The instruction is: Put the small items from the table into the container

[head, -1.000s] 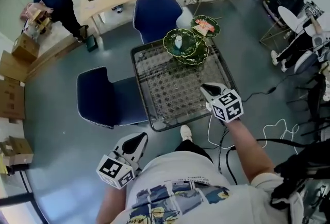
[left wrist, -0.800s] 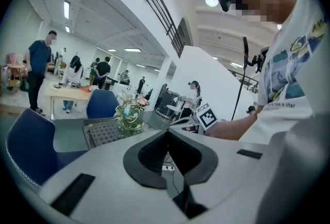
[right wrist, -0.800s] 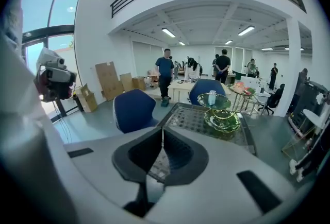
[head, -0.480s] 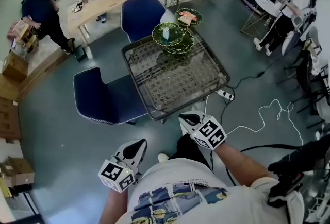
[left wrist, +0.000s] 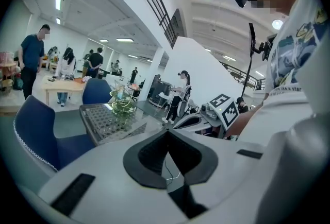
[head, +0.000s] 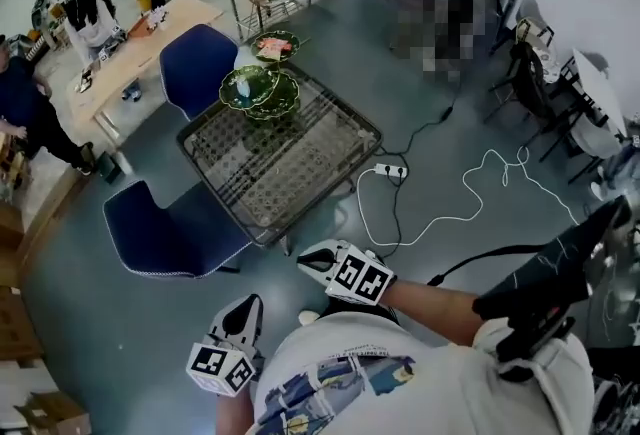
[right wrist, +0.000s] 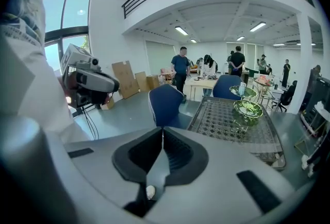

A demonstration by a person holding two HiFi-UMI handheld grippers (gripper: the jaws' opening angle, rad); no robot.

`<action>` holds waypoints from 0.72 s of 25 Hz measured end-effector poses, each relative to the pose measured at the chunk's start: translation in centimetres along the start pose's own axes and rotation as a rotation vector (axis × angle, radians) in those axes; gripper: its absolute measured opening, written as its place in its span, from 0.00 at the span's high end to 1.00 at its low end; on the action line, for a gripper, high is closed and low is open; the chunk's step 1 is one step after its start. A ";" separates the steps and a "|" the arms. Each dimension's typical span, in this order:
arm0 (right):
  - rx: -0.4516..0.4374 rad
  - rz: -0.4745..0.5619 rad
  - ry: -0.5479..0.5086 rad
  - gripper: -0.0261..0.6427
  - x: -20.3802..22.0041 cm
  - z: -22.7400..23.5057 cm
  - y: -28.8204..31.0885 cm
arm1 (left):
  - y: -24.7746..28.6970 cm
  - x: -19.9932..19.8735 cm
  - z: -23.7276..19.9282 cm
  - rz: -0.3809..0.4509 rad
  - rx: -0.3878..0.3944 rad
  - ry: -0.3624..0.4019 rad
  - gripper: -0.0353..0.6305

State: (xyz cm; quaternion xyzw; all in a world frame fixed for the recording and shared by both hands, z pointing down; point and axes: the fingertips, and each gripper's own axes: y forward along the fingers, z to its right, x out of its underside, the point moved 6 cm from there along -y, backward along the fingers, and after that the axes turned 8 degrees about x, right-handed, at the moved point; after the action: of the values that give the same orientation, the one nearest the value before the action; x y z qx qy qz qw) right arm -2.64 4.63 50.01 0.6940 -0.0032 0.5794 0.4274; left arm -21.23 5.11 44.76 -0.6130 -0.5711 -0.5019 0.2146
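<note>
- The left gripper (head: 244, 307) and the right gripper (head: 306, 259) both hang close to the person's body, well apart from the glass table (head: 310, 155). Each has its jaws pressed together with nothing between them.
- No loose small items can be made out on the table top. The only small things visible lie in the green dishes (head: 250, 86) at the table's far corner: something pale in one, orange-red pieces in the dish with snacks (head: 272, 46).
- Risk: a white cable (head: 470, 185) and a power strip (head: 390, 170) lie on the floor just beside the table's right edge. A step towards the table could catch a foot on them.
- Risk: the near blue chair (head: 165, 235) stands against the table's left side, so a reach from there may bump it.
- Risk: the dishes overlap at the corner and look like glass. A gripper arriving with closed jaws could knock or tip them, or strike the glass top.
- Risk: the jaws must open before any pick, and tiny items may slip from wide pads.
- Count: one glass table, three green dishes, two blue chairs (the far blue chair (head: 198, 63) is beyond the table), one power strip, two grippers, and several people in the background.
</note>
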 end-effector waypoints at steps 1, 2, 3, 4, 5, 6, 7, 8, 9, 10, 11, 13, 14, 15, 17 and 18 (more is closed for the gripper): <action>-0.006 0.004 -0.010 0.94 -0.1 -0.4 -0.1 | 0.0 0.1 0.2 -0.001 0.008 0.010 0.93; -0.009 0.006 -0.023 0.94 -0.2 -0.8 -0.2 | 0.0 0.2 0.3 -0.001 0.014 0.017 0.94; -0.010 0.007 -0.038 0.94 -0.3 -1.1 -0.4 | 0.0 0.2 0.5 -0.002 0.018 0.019 0.93; -0.009 0.006 -0.051 0.94 -0.3 -1.3 -0.6 | 0.0 0.3 0.7 -0.004 0.020 0.018 0.93; -0.008 0.004 -0.059 0.94 -0.3 -1.5 -0.7 | 0.0 0.3 0.9 -0.008 0.020 0.018 0.93; -0.011 0.004 -0.061 0.94 -0.2 -1.8 -0.8 | -0.1 0.5 1.0 -0.014 0.017 0.021 0.93; -0.016 0.003 -0.060 0.94 -0.2 -2.1 -0.8 | -0.2 0.6 1.1 -0.017 0.011 0.024 0.94; -0.020 0.001 -0.065 0.94 -0.2 -2.4 -0.7 | -0.4 0.8 1.0 -0.016 0.005 0.026 0.94; -0.022 -0.003 -0.076 0.94 -0.3 -2.7 -0.7 | -0.6 0.9 0.9 -0.014 -0.001 0.023 0.93; -0.025 -0.007 -0.090 0.94 -0.4 -2.9 -0.8 | -0.7 1.0 0.9 -0.011 -0.006 0.018 0.93; -0.029 -0.009 -0.103 0.94 -0.5 -3.1 -0.7 | -0.9 1.0 1.0 -0.008 -0.010 0.014 0.93; -0.040 -0.007 -0.119 0.95 -0.7 -3.5 -0.5 | -1.2 1.2 1.0 -0.003 -0.016 0.010 0.93; -0.044 -0.005 -0.123 0.95 -0.9 -3.6 -0.3 | -1.4 1.2 0.9 -0.001 -0.018 0.010 0.94; -0.047 -0.006 -0.126 0.95 -0.9 -3.6 -0.2 | -1.5 1.2 0.8 0.000 -0.021 0.012 0.93; -0.056 -0.009 -0.131 0.95 -1.2 -3.8 0.1 | -1.9 1.1 0.6 0.003 -0.029 0.011 0.94; -0.061 -0.012 -0.133 0.95 -1.3 -3.8 0.2 | -2.0 1.1 0.4 0.005 -0.033 0.009 0.93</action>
State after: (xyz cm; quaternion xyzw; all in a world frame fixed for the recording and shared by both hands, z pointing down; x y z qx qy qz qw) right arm -6.25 6.18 48.97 0.7178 -0.0452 0.5289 0.4505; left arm -23.11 6.51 44.89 -0.6158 -0.5603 -0.5133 0.2082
